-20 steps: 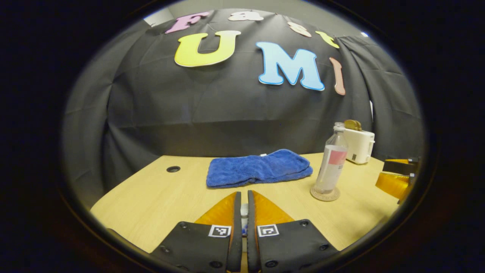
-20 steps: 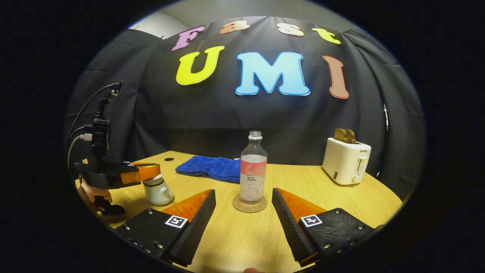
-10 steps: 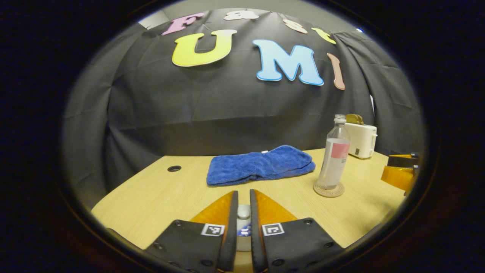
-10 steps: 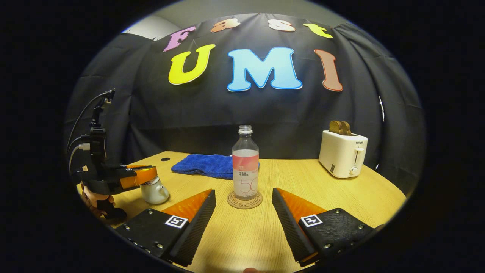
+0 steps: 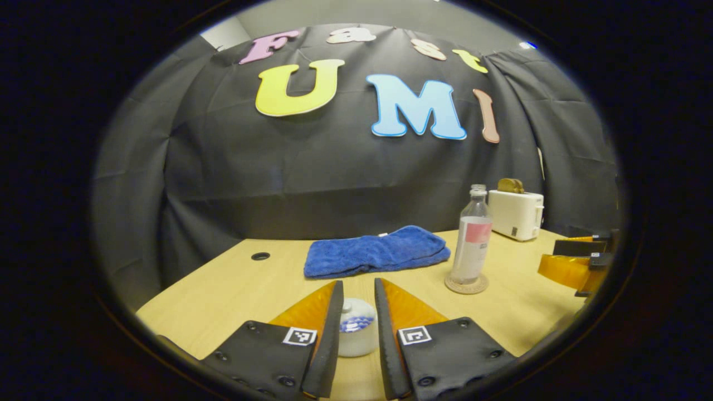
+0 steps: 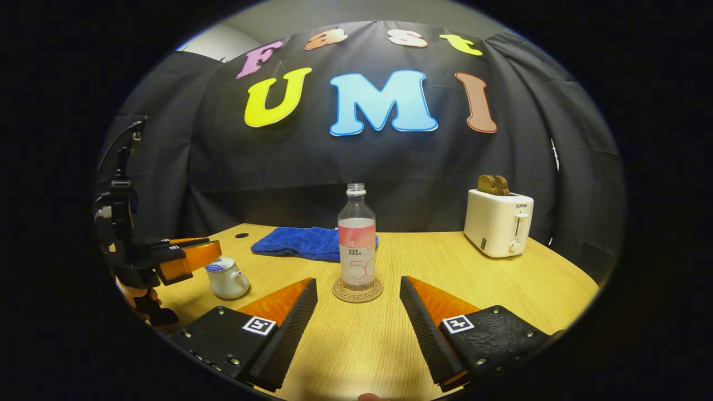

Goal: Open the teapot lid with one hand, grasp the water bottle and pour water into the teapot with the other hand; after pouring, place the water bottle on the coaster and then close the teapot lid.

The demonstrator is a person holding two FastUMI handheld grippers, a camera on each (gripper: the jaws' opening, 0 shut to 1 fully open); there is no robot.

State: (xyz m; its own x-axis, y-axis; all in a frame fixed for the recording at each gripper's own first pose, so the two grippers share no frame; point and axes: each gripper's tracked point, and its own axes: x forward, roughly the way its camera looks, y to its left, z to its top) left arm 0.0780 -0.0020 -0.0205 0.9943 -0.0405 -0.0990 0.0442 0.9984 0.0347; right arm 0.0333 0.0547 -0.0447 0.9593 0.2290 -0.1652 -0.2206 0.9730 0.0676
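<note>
2 spread hand-held gripper (image 6: pixel 359 303) fingers before bottle (image 6: pixel 357 246); teapot's spout (image 6: pixel 243 288) in right gripper view.

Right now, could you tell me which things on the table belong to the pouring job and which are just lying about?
Part of the job:
- teapot, lid on
- water bottle, standing on the coaster
- left gripper, fingers either side of the lid
- right gripper, open

Just lying about:
- blue towel
- toaster
</note>
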